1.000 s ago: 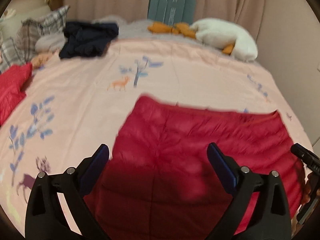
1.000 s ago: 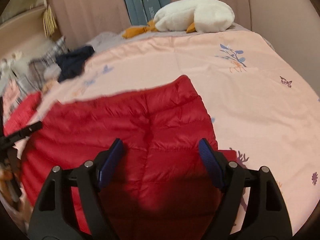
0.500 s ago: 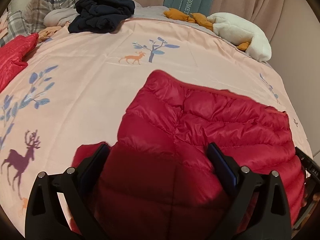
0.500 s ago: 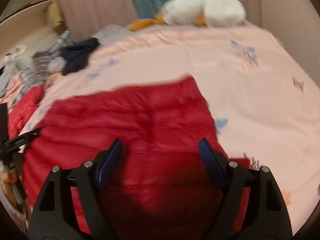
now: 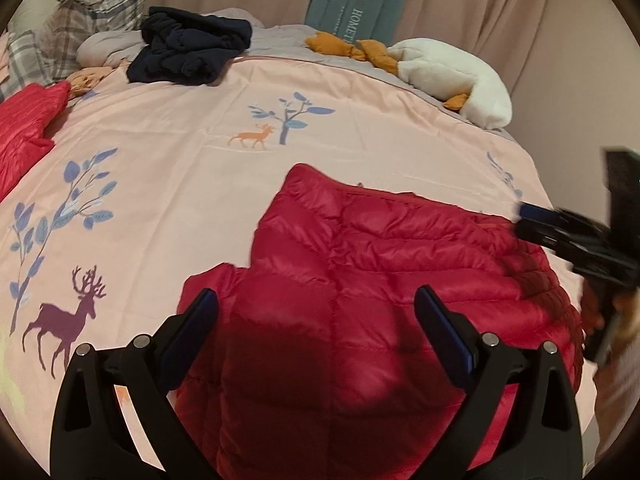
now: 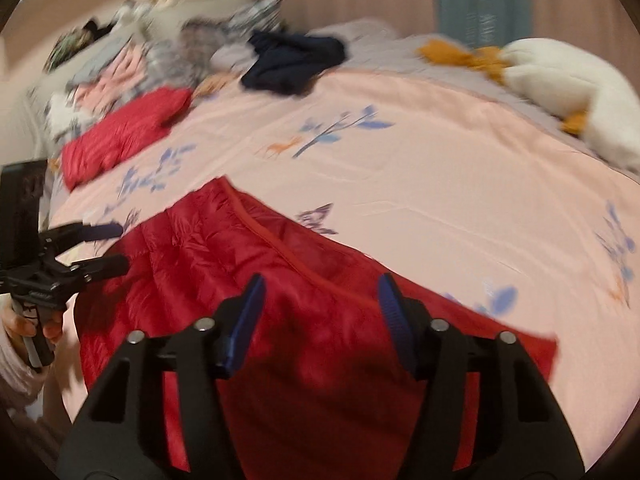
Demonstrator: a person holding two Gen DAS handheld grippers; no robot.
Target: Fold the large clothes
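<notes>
Nearest in the left wrist view, the left gripper (image 5: 316,320) hangs with its jaws spread wide and empty over the red puffer jacket (image 5: 380,280), which fills the lower centre of the frame on the pink bedspread (image 5: 180,160). The jacket is quilted in glossy, puffy channels, folded into a rumpled block with one corner poking out at lower left. In the right wrist view the right gripper (image 6: 320,312) also has its jaws spread, holding nothing, above the jacket's smooth hem edge. Farther up the bed, a second red garment (image 5: 24,132) lies at the left edge, a dark navy garment (image 5: 188,50) is heaped at upper left, and a white plush toy (image 5: 452,76) rests at upper right.
</notes>
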